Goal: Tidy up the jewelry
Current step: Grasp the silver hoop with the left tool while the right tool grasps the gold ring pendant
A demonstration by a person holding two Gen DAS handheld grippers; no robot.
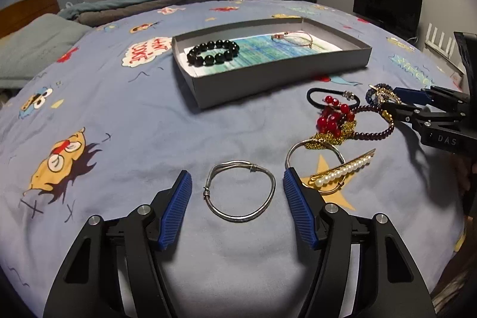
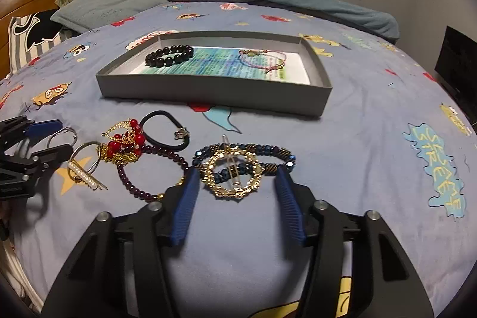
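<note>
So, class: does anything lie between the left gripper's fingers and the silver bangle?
Nothing visible does. The silver bangle lies alone on the bedspread, in the gap of the left gripper; neither pad touches it.

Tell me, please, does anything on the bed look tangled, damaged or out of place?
Yes: the red bead piece lies tangled with a gold chain in a heap, overlapping the dark purple bead bracelet. The silver bangle looks bent out of round. Only the black bead bracelet and a thin cord bracelet lie in the grey box.
</note>
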